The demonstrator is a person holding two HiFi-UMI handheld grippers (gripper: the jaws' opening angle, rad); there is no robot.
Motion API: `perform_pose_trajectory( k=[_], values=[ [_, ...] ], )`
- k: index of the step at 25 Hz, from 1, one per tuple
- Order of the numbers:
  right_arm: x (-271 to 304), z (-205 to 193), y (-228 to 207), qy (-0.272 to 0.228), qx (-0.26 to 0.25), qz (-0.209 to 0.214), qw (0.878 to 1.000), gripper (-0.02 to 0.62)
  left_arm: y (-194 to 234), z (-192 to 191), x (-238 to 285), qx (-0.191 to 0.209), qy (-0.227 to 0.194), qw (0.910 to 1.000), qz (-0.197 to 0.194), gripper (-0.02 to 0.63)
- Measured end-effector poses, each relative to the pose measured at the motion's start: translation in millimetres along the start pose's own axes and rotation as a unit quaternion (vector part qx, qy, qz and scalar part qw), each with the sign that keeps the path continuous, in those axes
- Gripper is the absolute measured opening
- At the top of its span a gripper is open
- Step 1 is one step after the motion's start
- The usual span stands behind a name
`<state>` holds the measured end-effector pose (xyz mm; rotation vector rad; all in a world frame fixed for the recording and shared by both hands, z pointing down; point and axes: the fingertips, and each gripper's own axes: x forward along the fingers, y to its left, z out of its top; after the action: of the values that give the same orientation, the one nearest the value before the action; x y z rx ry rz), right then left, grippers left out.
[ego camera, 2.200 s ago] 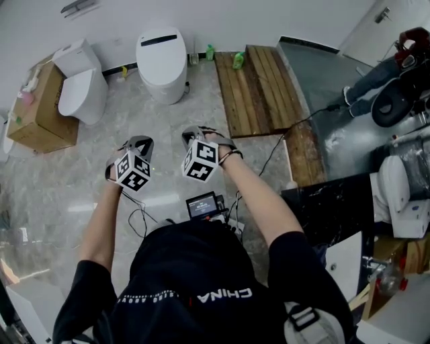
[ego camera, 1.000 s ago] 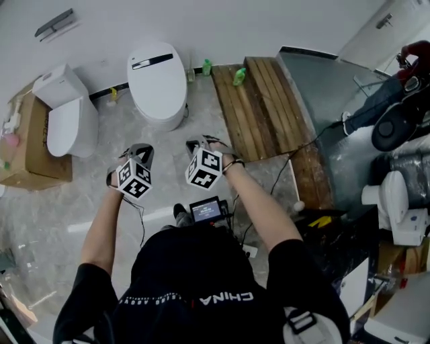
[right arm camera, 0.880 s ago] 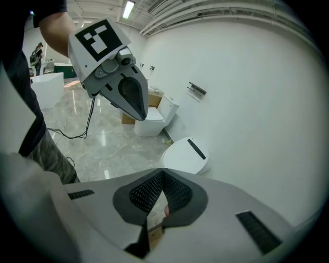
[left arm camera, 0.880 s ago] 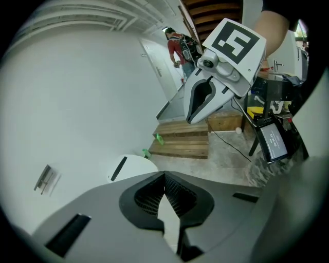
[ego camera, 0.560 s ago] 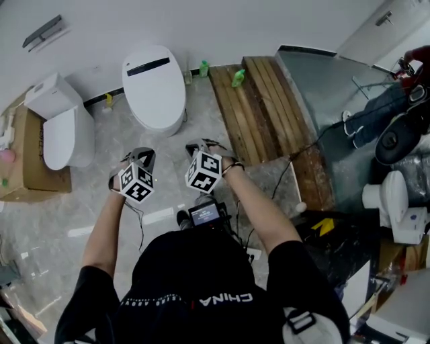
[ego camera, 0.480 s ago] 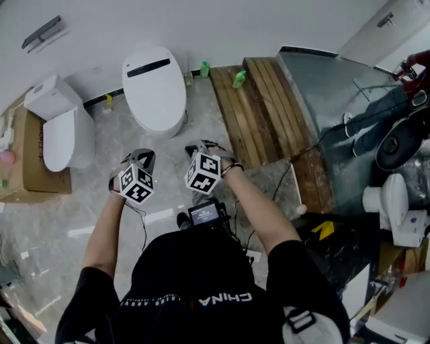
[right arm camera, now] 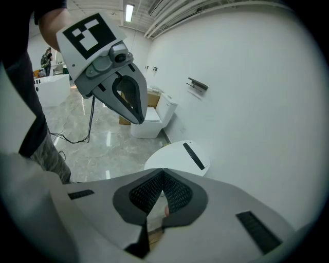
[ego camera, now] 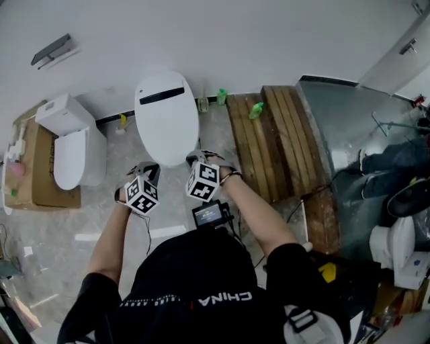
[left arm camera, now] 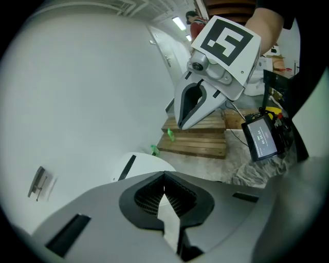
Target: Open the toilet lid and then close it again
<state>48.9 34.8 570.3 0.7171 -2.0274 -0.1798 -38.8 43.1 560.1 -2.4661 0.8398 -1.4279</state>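
Marble floor (ego camera: 67,222), closed toilet lid (ego camera: 166,114) just beyond left hand-held gripper (ego camera: 149,168) and right hand-held gripper (ego camera: 196,158), jaws together

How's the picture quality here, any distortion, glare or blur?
Head view: fisheye bows the white wall behind the white oval toilet; sharp, evenly lit. Left gripper view: heavy dark vignette, and the left gripper up close is soft. Right gripper view: same vignette, and the ceiling lights glint off the glossy marble floor.
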Motion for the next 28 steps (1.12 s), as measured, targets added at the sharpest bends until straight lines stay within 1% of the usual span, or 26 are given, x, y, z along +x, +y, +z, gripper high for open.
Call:
perform_pose_trajectory(
  k=[4,8,14,18,23,28],
  values=[
    [15,1,-42,-0.009,-0.009,0.014,1.000,0.014,34,20,25,-0.016,0.008,0.9998,0.012,0.011],
    [36,2,-63,-0.017,-0.012,0.035,0.999,0.014,56,29,43,-0.039,0.014,0.9989,0.025,0.011],
    [58,18,-73,-0.022,-0.001,0.047,0.999,0.014,77,20,56,-0.046,0.019,0.9986,0.020,0.011],
    [64,28,-80,-0.015,0.014,0.040,0.999,0.014,89,13,59,-0.039,0.012,0.9991,0.010,0.011],
    [71,45,-84,-0.010,0.017,0.027,0.999,0.014,104,5,60,-0.027,0.001,0.9996,0.002,0.011],
    [80,57,-84,-0.002,0.015,0.025,1.000,0.014,114,-2,60,-0.023,-0.007,0.9997,-0.005,0.011]
  ],
)
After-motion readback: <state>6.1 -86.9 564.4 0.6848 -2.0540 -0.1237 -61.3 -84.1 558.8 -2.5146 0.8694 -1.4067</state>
